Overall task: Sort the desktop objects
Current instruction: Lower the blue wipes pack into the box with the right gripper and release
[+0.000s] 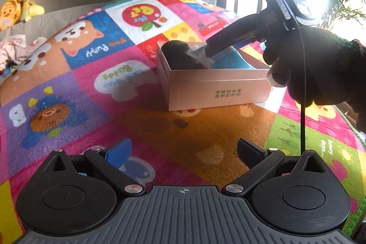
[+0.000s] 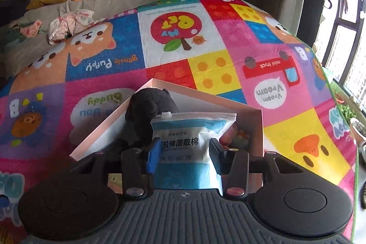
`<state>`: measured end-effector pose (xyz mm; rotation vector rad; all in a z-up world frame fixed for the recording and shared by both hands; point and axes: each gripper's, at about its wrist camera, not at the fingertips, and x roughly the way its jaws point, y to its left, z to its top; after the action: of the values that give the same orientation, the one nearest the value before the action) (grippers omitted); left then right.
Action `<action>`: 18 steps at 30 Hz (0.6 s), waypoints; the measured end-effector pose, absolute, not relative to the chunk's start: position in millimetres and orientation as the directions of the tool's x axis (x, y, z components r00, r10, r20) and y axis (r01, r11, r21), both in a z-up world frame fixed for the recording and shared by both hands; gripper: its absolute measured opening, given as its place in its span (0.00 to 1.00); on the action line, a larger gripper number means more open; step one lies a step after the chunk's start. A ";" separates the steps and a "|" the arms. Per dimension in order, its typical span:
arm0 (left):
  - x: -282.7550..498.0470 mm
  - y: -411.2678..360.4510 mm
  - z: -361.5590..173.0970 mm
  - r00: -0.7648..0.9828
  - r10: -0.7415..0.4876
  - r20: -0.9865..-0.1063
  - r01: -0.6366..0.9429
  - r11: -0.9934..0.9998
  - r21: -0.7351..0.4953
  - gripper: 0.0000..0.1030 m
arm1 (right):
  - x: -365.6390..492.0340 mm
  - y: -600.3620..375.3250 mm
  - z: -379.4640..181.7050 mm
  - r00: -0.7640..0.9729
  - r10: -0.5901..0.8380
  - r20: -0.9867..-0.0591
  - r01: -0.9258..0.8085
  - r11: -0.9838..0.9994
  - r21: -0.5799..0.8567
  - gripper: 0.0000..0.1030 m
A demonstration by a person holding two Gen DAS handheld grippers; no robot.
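Right gripper (image 2: 184, 153) over the open pink box (image 2: 258, 129), its jaws parted either side of the blue-and-white cotton-pad pouch (image 2: 189, 129) — the pouch rests inside beside a black plush toy (image 2: 151, 106), seemingly just let go. Left gripper (image 1: 183, 148) spread and empty, waiting above the play mat (image 1: 91, 84).

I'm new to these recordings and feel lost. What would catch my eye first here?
First the loud cartoon play mat covering the whole surface. On it sits an open pale box holding a black plush toy. The right gripper reaches into the box with a blue and white packet between its fingers, while the left gripper hangs open and empty above the mat.
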<state>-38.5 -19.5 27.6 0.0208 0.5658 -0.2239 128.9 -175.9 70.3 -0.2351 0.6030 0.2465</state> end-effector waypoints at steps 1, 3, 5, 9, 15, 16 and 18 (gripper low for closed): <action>-37.6 -19.0 27.9 0.821 -0.201 -0.534 0.211 0.976 -0.041 0.98 | 131.3 -174.0 70.5 0.803 0.139 -0.580 -0.277 0.948 -0.155 0.71; -33.1 -20.8 29.2 0.818 -0.182 -0.546 0.201 0.979 -0.025 0.98 | 136.9 -169.6 69.5 0.800 0.128 -0.586 -0.277 0.945 -0.173 0.75; -27.5 -23.5 30.6 0.815 -0.152 -0.559 0.186 0.983 0.004 0.98 | 143.1 -163.0 65.7 0.778 0.130 -0.615 -0.307 0.933 -0.190 0.73; -23.2 -22.6 36.4 0.818 -0.142 -0.557 0.181 0.983 0.015 0.98 | 142.6 -148.9 66.0 0.755 0.111 -0.646 -0.389 0.870 -0.305 0.54; -24.4 -23.7 41.6 0.827 -0.174 -0.534 0.208 0.978 0.003 0.99 | 121.1 -134.2 86.5 0.774 0.113 -0.623 -0.543 0.624 -0.562 0.54; -24.4 -24.1 41.5 0.827 -0.179 -0.533 0.211 0.977 0.000 0.99 | 116.2 -131.9 86.6 0.756 0.124 -0.643 -0.582 0.577 -0.573 0.54; -24.0 -24.8 41.1 0.825 -0.186 -0.534 0.218 0.976 -0.004 0.99 | 106.0 -128.9 88.2 0.721 0.149 -0.677 -0.643 0.509 -0.572 0.60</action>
<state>-24.0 -24.8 41.1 0.0581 0.5619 -0.2146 106.0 -128.9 88.2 -0.9215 0.6079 0.5135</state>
